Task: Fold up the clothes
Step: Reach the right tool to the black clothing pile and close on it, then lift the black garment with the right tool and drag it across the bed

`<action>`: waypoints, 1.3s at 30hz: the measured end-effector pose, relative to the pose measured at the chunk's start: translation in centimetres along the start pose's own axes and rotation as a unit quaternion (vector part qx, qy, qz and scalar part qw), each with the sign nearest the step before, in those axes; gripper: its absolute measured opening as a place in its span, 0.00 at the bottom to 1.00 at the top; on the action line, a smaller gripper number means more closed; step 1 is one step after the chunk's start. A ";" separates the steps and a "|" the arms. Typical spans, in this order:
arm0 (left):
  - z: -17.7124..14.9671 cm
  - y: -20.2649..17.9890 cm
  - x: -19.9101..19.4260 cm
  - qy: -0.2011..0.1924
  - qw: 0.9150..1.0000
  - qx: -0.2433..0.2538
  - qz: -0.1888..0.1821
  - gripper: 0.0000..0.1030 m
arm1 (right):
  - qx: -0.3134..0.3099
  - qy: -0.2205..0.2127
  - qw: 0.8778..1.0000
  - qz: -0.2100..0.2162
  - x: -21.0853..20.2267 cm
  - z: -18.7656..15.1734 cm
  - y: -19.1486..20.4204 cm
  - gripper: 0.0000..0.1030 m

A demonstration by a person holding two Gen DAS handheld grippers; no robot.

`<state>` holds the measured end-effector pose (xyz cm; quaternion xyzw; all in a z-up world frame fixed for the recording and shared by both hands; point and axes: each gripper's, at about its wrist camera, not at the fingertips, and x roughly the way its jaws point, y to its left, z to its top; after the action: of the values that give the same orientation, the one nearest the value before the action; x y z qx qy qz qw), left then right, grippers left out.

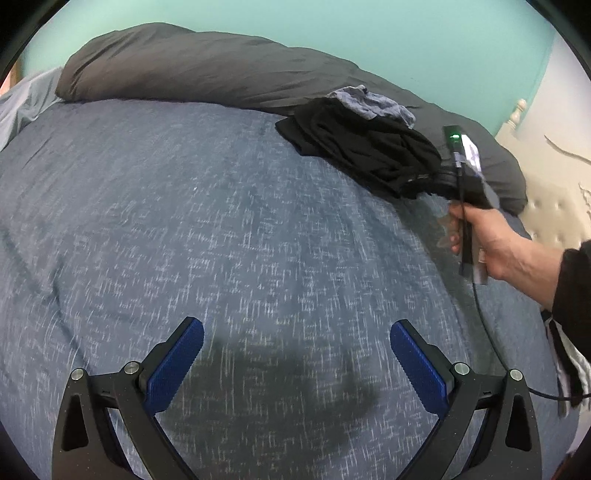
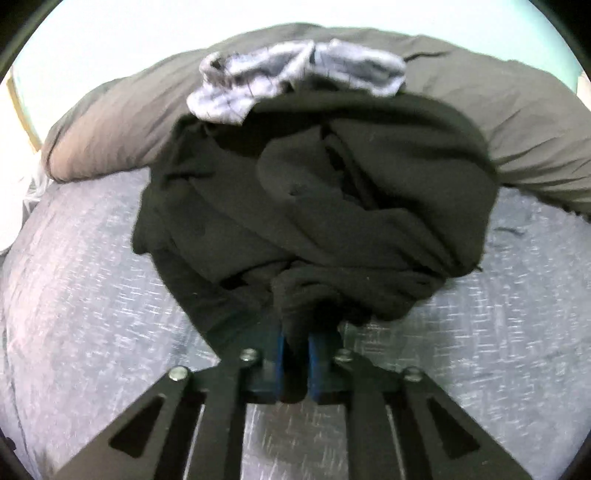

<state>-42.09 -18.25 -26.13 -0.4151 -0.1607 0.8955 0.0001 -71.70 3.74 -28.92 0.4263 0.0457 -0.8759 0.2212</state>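
A big bed [image 1: 184,229] has a blue speckled cover. On the far side of it lies a long grey blanket [image 1: 207,70], all bunched up. A heap of black cloth [image 1: 362,147] sits on the bed, right next to the blanket and partly leaning on it. A small pale blue cloth [image 1: 373,101] lies on top of the heap, at its far end. The right gripper [image 2: 295,345] has its two blue pads [image 2: 316,363] pulled close together, and they pinch the near edge of the black cloth between them. A hand [image 1: 491,243] holds this gripper by its handle, and a black sleeve [image 1: 572,280] covers the arm. The left gripper [image 1: 297,363] hangs over a bare part of the bed, well away from the heap. Its blue pads stand wide apart with nothing between them. Its dark shadow falls on the cover just below it. The wall [image 1: 332,22] behind the bed is green.
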 end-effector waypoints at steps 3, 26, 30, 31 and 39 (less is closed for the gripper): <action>-0.6 0.2 -1.4 -0.007 1.000 -0.010 -0.009 1.00 | -0.001 -0.025 1.000 0.017 -2.9 -0.5 0.2 0.07; -11.6 -2.1 -20.3 -0.105 0.994 -0.027 -0.007 1.00 | -0.015 -0.221 0.964 0.146 -38.8 -7.8 9.8 0.06; -13.6 -2.2 -24.4 -0.105 0.993 -0.046 -0.017 1.00 | 0.004 -0.213 0.964 0.158 -43.7 -12.5 10.3 0.06; -14.0 -2.2 -25.5 -0.105 0.993 -0.046 -0.019 1.00 | 0.007 -0.213 0.963 0.162 -44.7 -13.5 10.4 0.06; -16.1 -1.1 -30.4 -0.122 0.991 -0.046 -0.005 1.00 | -0.019 -0.230 0.952 0.202 -52.3 -20.4 12.4 0.06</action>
<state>-10.39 -16.61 -12.96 -0.3015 -0.2029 0.9310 -0.0342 -23.39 16.37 -0.34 0.2090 -0.0765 -0.8864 0.4060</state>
